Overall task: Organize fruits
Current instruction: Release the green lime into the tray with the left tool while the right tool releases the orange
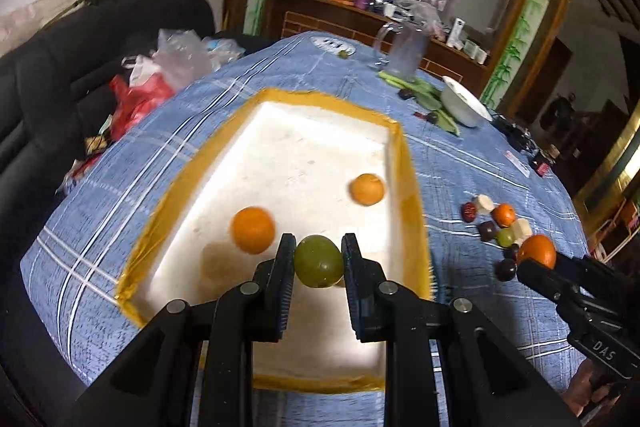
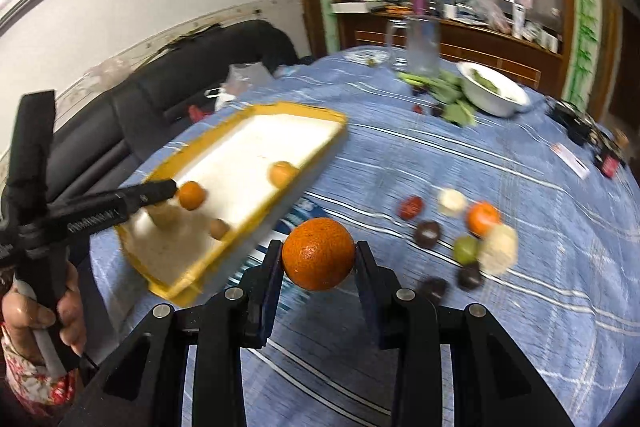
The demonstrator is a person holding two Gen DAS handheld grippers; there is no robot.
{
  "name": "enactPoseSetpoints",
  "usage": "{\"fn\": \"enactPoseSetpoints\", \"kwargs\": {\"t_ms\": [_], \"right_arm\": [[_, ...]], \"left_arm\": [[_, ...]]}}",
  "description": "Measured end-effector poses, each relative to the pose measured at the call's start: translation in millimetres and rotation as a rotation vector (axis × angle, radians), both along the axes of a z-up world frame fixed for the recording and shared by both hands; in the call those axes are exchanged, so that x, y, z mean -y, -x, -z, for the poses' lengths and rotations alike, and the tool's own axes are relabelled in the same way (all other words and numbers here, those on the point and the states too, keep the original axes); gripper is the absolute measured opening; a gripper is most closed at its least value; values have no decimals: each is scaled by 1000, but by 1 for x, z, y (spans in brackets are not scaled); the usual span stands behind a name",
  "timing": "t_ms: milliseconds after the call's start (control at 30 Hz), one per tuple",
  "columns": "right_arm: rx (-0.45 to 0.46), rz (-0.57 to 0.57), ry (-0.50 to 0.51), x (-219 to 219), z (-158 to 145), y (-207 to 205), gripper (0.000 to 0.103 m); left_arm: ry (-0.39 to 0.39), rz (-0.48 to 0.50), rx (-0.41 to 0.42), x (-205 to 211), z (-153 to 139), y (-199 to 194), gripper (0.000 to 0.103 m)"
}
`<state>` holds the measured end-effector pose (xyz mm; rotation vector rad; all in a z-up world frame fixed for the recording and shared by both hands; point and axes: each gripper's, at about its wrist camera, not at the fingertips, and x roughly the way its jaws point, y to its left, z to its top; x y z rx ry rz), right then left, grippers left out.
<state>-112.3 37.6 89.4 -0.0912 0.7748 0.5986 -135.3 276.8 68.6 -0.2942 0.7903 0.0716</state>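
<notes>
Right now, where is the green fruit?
The green fruit is clamped in the left gripper, over the near end of the yellow-rimmed tray, right of an orange.

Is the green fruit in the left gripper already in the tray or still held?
Held, not released. The left gripper is shut on the green fruit, pads pressing both sides, over the white tray, where two oranges lie.

Both black claws (image 1: pixel 319 259) (image 2: pixel 318 259) have silver pivot bolts, ribbed blue-edged pads, white lettering.
</notes>
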Motion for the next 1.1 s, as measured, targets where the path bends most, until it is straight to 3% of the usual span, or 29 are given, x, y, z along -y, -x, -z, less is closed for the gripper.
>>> {"fn": "enactPoseSetpoints", "kwargs": {"t_ms": [267,567,933,1000,1100], "right_arm": [[-13,-88,-20,-64,1,-15,39],[-93,-130,23,-121,31,-54,39],[-139,-151,38,-144,50,-70,39],[-149,-150,30,-143,51,-71,39],[-154,-138,17,-138,50,-71,43]], "left_arm": [[18,1,-26,-12,17,0,22],[49,23,-58,-12,35,-8,22],[81,3,-64,-20,37,-8,23],[81,0,-68,-19,36,-8,27],[85,0,-62,-18,34,-7,43]]}}
